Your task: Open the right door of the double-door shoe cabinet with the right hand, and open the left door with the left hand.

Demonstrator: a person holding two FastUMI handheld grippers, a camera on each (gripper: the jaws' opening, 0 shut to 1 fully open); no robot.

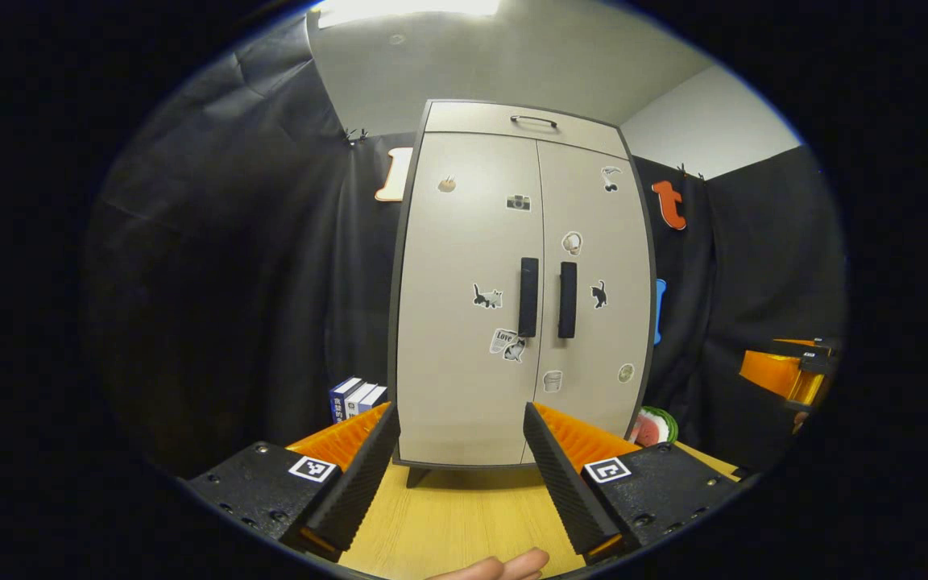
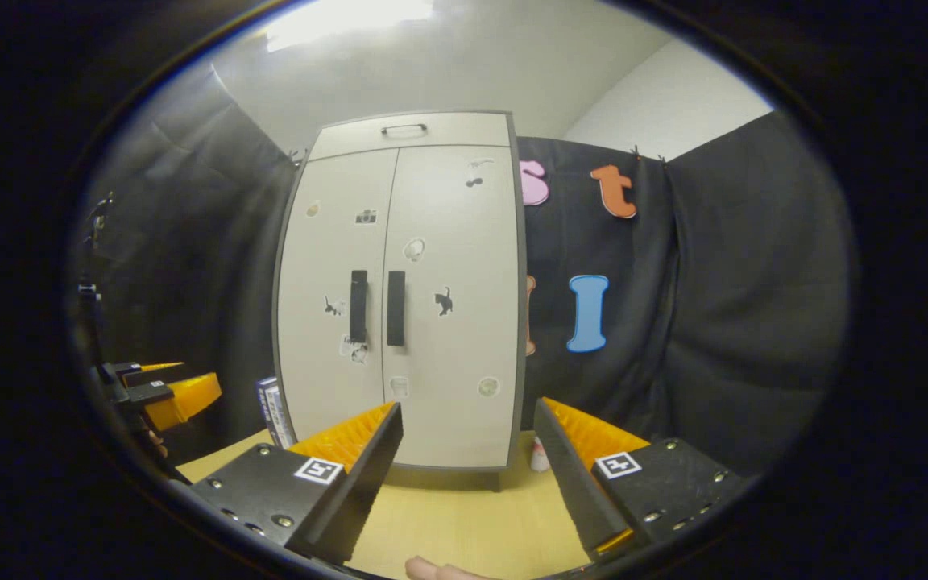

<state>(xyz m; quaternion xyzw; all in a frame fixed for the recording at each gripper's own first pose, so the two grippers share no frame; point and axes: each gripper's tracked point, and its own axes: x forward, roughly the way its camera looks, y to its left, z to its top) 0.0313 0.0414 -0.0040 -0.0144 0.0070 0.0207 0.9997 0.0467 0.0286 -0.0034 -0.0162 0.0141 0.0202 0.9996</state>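
Note:
A beige double-door shoe cabinet (image 1: pixel 472 354) stands upright on a wooden table, both doors shut. Two dark vertical handles sit side by side at the middle seam: the left door's handle (image 1: pixel 528 296) and the right door's handle (image 1: pixel 567 300). In the right gripper view the cabinet (image 2: pixel 448 354) stands left of centre, with its left handle (image 2: pixel 358 306) and right handle (image 2: pixel 395 308). My left gripper (image 1: pixel 460 467) is open, well short of the cabinet, nothing between its fingers. My right gripper (image 2: pixel 468 467) is open too, also well back. The other gripper (image 2: pixel 166 395) shows at the far left.
The wooden table (image 1: pixel 464 524) runs from the cabinet's foot toward me. Several books (image 1: pixel 355 397) stand left of the cabinet, and a watermelon-patterned object (image 1: pixel 653 427) lies at its right. A small white thing (image 2: pixel 539 456) rests by the cabinet's right foot. A fingertip (image 1: pixel 504 566) shows at the bottom edge.

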